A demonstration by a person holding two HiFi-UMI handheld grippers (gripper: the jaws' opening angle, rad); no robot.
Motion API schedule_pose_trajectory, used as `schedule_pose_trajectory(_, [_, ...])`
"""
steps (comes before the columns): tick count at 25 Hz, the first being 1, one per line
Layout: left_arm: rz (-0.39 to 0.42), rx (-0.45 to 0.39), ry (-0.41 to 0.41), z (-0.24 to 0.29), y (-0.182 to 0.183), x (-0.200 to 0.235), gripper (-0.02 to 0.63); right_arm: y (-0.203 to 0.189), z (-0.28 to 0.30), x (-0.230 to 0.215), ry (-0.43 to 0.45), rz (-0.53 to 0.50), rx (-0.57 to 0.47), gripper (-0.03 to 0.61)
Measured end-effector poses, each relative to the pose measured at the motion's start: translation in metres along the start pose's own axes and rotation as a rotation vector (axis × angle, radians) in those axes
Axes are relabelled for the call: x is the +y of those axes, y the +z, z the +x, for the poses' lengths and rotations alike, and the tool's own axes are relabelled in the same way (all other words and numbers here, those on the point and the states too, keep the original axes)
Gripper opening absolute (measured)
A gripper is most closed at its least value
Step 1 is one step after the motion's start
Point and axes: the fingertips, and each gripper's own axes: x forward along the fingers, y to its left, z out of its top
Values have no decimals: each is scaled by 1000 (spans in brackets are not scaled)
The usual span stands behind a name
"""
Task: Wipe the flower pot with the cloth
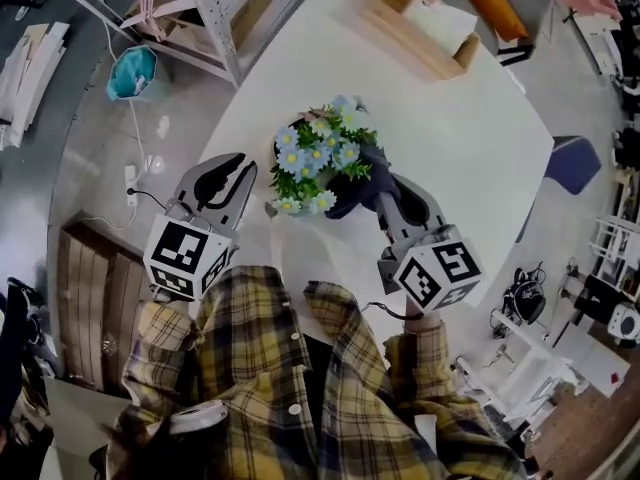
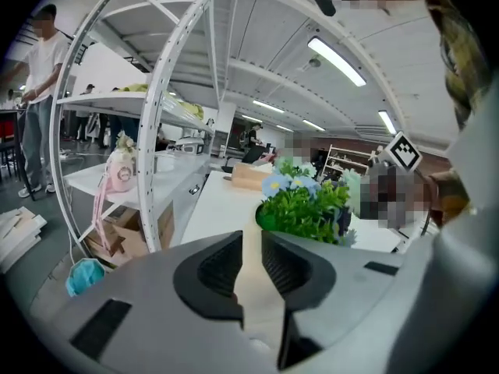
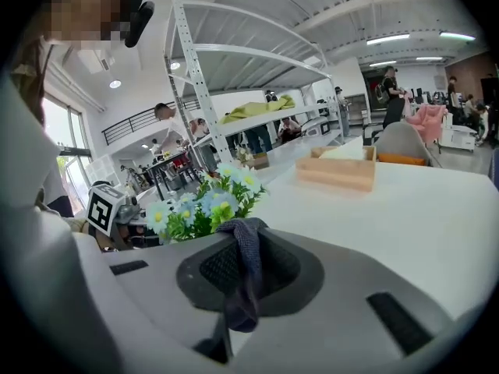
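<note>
White tabletop [image 1: 470, 158] fills the middle of the head view, with grey floor and a metal shelf rack [image 1: 215, 8] to its left. On the tabletop stands the flower pot [image 1: 318, 158], hidden under blue and white daisies and green leaves. A wooden tray [image 1: 420, 23] sits well beyond it. The left tongs [image 1: 235, 168] hang over the tabletop's edge, just left of the flowers. The right tongs [image 1: 385, 183] sit just right of them, clamping a dark cloth [image 1: 350, 196] that touches the foliage. Both marker cubes face the plaid sleeves below.

From the left gripper view, the left tongs [image 2: 251, 236] show their two pads barely parted, a thin slit between them and nothing in it. Past them the flower pot [image 2: 304, 205] stands on the tabletop [image 2: 218, 209], a little right of the slit, with the wooden tray [image 2: 249, 176] behind. The shelf rack [image 2: 168, 107] rises on the left, a pink bag [image 2: 119, 170] hanging from it.

From the right gripper view, the right tongs [image 3: 242, 244] are clenched on the cloth [image 3: 245, 271], which folds over the tips and hangs down between the pads. The flower pot [image 3: 203, 205] lies just beyond, slightly left. Further off are the wooden tray [image 3: 337, 167] and a grey chair [image 3: 398, 142].
</note>
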Motion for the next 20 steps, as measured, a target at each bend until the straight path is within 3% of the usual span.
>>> schedule_pose_trajectory(3, [11,17,-41,4,-19,-5,126,-8,10,3,17,4,13,15])
schedule_pose_trajectory(7, [89,26,-110,9,-34,-18,220,-16,19,8,40,1,28,15])
schedule_pose_trajectory(13, [151,31,-176,23,-41,-31,280,-22,32,7,52,10,39,15])
schedule_pose_trajectory(14, [161,33,-183,26,-42,-32,321,-22,34,7,54,13,40,15])
schedule_pose_trajectory(20, [198,8,-197,40,-32,-29,368,-25,42,3,64,37,42,15])
